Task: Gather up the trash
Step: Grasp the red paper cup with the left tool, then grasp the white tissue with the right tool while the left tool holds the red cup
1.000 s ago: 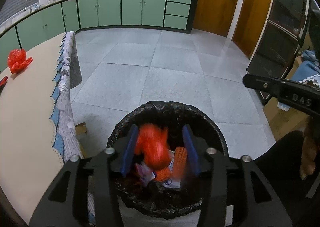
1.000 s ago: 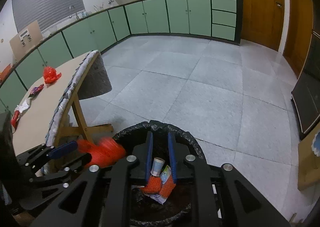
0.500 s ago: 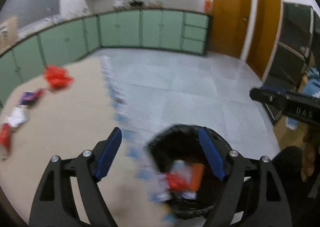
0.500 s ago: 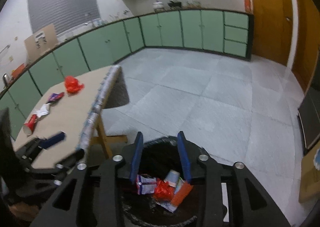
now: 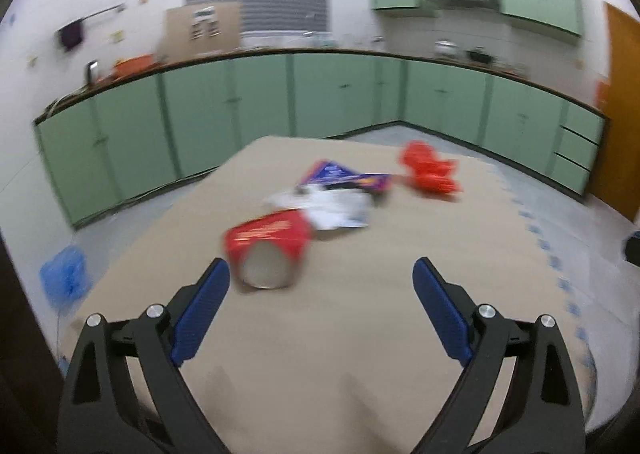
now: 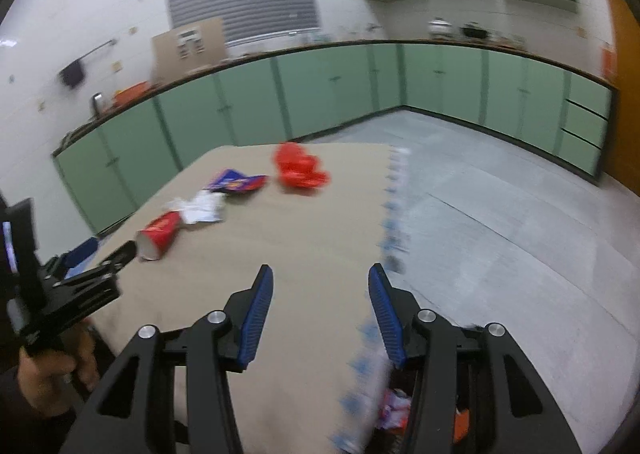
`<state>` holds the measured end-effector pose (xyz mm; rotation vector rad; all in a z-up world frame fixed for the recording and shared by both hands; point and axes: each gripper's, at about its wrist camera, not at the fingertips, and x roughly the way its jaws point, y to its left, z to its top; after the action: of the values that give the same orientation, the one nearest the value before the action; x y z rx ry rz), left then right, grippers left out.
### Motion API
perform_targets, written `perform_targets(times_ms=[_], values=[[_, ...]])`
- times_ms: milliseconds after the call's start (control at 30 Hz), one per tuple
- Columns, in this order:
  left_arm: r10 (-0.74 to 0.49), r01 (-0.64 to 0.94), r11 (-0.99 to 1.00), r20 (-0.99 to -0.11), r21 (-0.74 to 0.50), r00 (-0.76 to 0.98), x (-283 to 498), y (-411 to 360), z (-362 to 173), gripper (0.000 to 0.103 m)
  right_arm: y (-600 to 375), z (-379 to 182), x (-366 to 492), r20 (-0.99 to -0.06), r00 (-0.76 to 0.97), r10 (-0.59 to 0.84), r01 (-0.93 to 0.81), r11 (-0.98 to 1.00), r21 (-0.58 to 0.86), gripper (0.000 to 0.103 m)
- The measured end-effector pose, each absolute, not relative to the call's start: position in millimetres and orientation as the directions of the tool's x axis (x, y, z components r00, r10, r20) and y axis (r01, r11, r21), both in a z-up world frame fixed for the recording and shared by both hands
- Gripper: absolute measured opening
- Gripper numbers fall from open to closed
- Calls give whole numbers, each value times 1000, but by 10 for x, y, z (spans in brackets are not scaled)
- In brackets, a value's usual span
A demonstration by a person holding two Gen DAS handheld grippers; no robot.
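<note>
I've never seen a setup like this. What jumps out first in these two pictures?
Bright litter on the tan table: a red paper cup lying on its side nearest the left gripper, with white paper, a purple wrapper and a crumpled red bag beyond. Both blue-padded grippers are empty, jaws opening; the right gripper hovers over the table's edge.

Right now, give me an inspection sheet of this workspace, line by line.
Surface: tan tabletop, patterned cloth edge along its right side.
Job's things: red paper cup on its side, open end toward the left camera; white wrapper behind it; blue-purple snack packet; crumpled red bag farthest back. Trash shows below the table edge.
Clutter: nothing seen on the table beyond the trash.
Grippers: left hand-held gripper empty, jaws opening wide, near the cup; right hand-held gripper empty, jaws opening.
Cables: nothing seen.
Surroundings: green cabinets, grey tiled floor, orange door.
</note>
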<state>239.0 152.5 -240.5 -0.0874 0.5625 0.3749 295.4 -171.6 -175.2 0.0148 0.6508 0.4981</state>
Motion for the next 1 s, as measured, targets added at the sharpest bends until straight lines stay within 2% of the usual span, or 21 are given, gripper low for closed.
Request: perform_targets(times_ms=[133,233,533,567,633,667,733,1000], values=[[382,-459,888,-583,18,717,2595,1905,-2588,90,-1295,-1765,3056,-578,649,495,-514,845,147,50],[371,-478,878,-611,-13,699,2703,2091,-2719,90,-1117,-1844,3129,-590,627,509,-539,830,143,50],[348,-487,874,-695,-3,629,3042,2401,-2962,90,-679,-2050,3444,-616,568,546,-588,793,160,50],[327,-483,875,-714,-18,619,3071,2445,-2992,89,-625,-2054,3467,-616,564,550,-595,788,159,50],[282,-462,885,-720,-60,634,3074,2500,-3014,67,-524,-2061,3498,-616,557,557,-608,779,155,50],[267,-456,887,-723,-75,637,3073,2522,-3019,64,-493,-2069,3509,-617,554,559,-612,776,153,50],[249,-450,886,-701,-114,668,3023,2562,-2995,62,-410,-2096,3527,-623,546,561,-623,769,146,50],[244,-413,901,-630,-134,737,2819,2513,-2780,57,-148,-2211,3589,-644,514,566,-641,753,150,50]])
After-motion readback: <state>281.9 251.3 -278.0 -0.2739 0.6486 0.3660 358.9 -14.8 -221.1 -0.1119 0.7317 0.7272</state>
